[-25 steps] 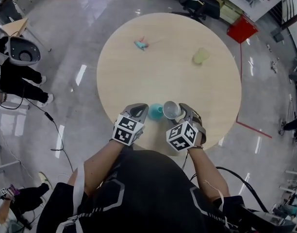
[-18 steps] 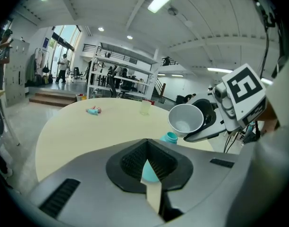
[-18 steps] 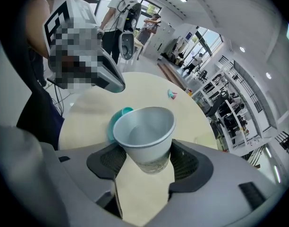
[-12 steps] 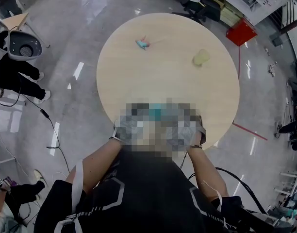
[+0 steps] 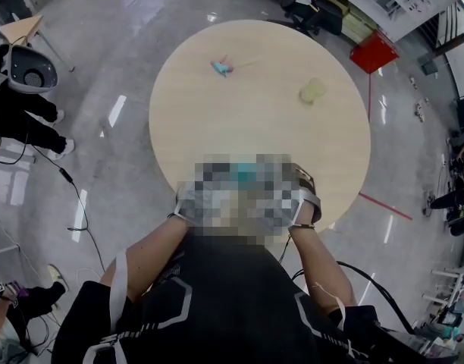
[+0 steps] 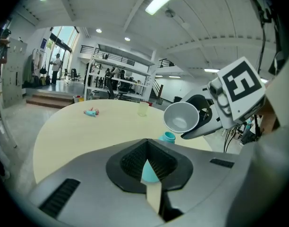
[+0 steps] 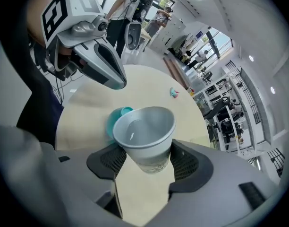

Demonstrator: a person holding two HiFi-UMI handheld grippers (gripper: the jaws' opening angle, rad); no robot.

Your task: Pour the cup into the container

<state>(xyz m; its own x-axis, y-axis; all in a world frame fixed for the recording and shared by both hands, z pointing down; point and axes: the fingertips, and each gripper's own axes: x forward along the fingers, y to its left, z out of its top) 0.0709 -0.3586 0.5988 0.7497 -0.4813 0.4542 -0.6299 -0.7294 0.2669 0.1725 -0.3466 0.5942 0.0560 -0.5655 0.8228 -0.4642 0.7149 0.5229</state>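
My right gripper (image 7: pixel 144 161) is shut on a white paper cup (image 7: pixel 145 132), tipped forward with clear liquid showing inside. Just beyond its rim stands a teal container (image 7: pixel 117 120) with an open mouth. In the left gripper view the cup (image 6: pixel 181 117) hangs in the right gripper (image 6: pixel 197 121) above the teal container (image 6: pixel 167 137). My left gripper (image 6: pixel 151 175) has its jaws nearly together. The container shows through the slit and over the right jaw, just past the tips. In the head view a mosaic patch hides both grippers at the near edge of the round table (image 5: pixel 255 120).
A small teal toy (image 5: pixel 221 67) lies at the table's far left and a pale yellow-green cup (image 5: pixel 312 90) stands at the far right. Cables trail over the floor on both sides. A person in black (image 5: pixel 20 120) stands at the left.
Both hands stay at the table's near edge. The mosaic patch hides the grippers in the later frames, so no shift of cup or container shows.
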